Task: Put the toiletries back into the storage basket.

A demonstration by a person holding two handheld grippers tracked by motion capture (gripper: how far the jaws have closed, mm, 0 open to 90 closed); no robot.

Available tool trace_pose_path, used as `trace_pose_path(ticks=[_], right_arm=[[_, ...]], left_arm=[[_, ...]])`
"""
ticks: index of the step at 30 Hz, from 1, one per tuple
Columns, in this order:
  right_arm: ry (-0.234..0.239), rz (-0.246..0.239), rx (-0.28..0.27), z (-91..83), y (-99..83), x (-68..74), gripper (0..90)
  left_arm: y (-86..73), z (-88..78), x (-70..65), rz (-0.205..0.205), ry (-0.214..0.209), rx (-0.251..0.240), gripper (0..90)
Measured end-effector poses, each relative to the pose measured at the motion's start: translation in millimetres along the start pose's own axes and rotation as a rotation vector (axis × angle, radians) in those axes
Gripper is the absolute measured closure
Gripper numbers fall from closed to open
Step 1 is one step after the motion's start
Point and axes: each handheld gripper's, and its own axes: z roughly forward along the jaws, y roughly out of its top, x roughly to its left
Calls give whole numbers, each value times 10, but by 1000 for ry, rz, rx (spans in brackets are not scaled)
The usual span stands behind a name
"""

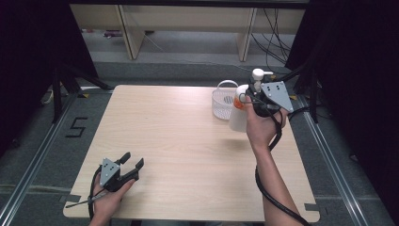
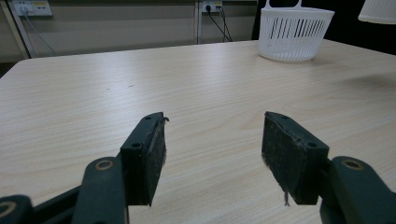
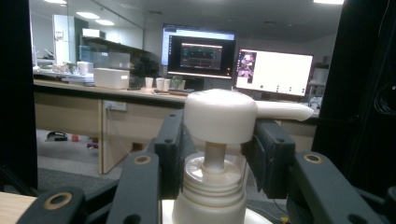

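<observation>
A white pump bottle [image 1: 236,117] with an orange label hangs above the table's far right part, just right of a white slotted basket [image 1: 222,102]. My right gripper [image 1: 249,95] is shut on the bottle's neck, below the pump head [image 1: 258,74]. In the right gripper view the jaws clasp the ribbed collar of the pump bottle [image 3: 215,175] from both sides, and the spout points right. My left gripper [image 1: 133,161] rests open near the table's front left corner with nothing between its pads [image 2: 156,154]. The left gripper view has the basket [image 2: 294,30] far off and the bottle's base [image 2: 380,10] in the air.
The light wooden table [image 1: 188,155] is ringed by dark floor with rails at both sides. Wooden furniture legs and cables stand beyond the far edge. The right gripper view looks out at a desk with two lit monitors [image 3: 238,60].
</observation>
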Motion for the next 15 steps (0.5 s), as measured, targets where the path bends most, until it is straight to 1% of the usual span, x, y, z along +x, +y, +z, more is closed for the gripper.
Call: trace_pose_path(ticks=[1, 3, 5, 7, 10, 12, 13, 14, 15], right_arm=[[-2, 6, -1, 8, -2, 6, 601], [-4, -8, -1, 25, 1, 1, 601], [-5, -11, -4, 39, 2, -1, 601], [-4, 2, -1, 53, 2, 7, 601], [-7, -10, 0, 77, 9, -5, 601], [-6, 5, 2, 94, 9, 8, 601], [-10, -6, 0, 102, 11, 1, 601], [-3, -3, 6, 110, 13, 6, 601], [-9, -7, 3, 118, 15, 3, 601]], left_arm=[[0, -1, 0, 0, 1, 1, 392], [0, 0, 0, -1, 1, 1, 392], [1, -2, -2, 0, 3, 3, 392], [0, 0, -1, 0, 1, 1, 392], [1, 0, 1, 1, 0, 1, 392], [0, 0, 1, -1, 0, 1, 392], [1, 0, 1, 0, 0, 1, 393], [1, 0, 1, -1, 0, 2, 392], [1, 0, 1, 0, 0, 2, 392]])
